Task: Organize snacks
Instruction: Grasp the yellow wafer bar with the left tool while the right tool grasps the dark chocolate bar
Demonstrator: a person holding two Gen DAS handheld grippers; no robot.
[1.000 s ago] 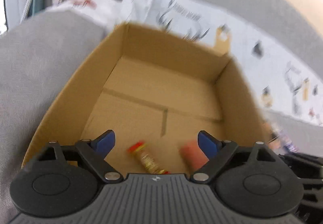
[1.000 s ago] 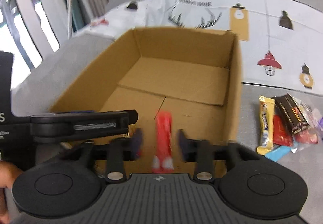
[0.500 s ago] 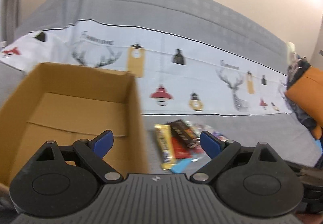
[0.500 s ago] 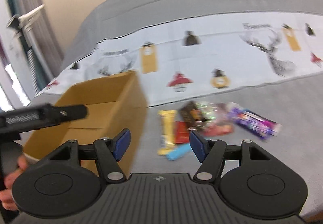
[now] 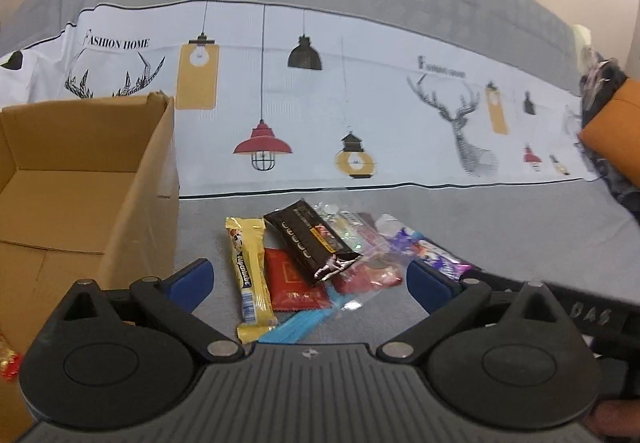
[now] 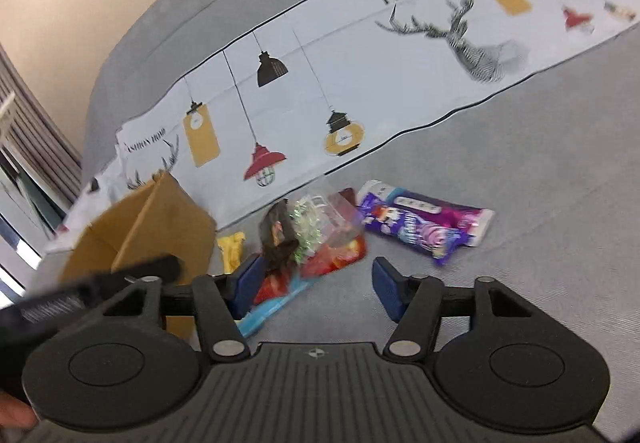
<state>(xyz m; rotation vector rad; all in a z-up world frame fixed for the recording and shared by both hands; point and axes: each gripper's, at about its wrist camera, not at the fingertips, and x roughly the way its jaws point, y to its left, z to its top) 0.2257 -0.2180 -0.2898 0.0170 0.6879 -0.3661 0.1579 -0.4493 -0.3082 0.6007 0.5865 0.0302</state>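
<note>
An open cardboard box (image 5: 80, 179) sits at left on the grey sofa (image 5: 500, 227); beside it lies a heap of snacks: yellow bar (image 5: 250, 275), red packet (image 5: 294, 283), black bar (image 5: 310, 239), purple wrapper (image 6: 424, 221); left gripper (image 5: 310, 281) and right gripper (image 6: 316, 283) hover wide apart, holding nothing.

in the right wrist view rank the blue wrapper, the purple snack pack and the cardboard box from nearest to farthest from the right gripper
1. Blue wrapper: by the right gripper's left fingertip.
2. Purple snack pack: ahead, slightly right.
3. Cardboard box: far left, beyond the pile.
</note>
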